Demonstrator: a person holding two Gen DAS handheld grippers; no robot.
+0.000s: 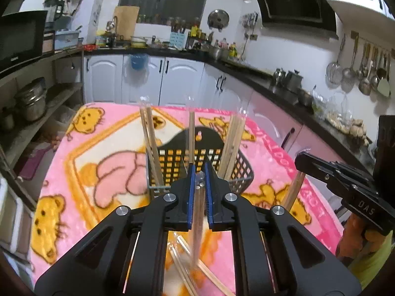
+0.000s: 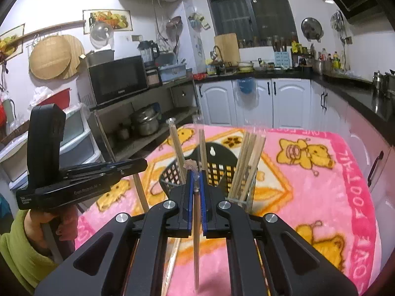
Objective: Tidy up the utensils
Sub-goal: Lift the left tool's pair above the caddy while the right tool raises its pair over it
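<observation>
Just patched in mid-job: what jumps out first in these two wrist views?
The bright pink cartoon-bear blanket covering the table dominates both views. At its middle stands a black lattice utensil basket with wrapped wooden chopsticks upright in it. The left gripper and the right gripper are each shut on a wrapped pair of chopsticks, just short of the basket; more pairs lie loose on the blanket below the left one.

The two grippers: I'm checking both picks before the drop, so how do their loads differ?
The left gripper holds a clear-wrapped pair of chopsticks, two tips showing between its blue pads; the right gripper holds what looks like a single wrapped stick. More loose chopsticks lie below the left load; beneath the right there is mostly pink blanket. Both are shut on their loads, facing the black basket.
</observation>
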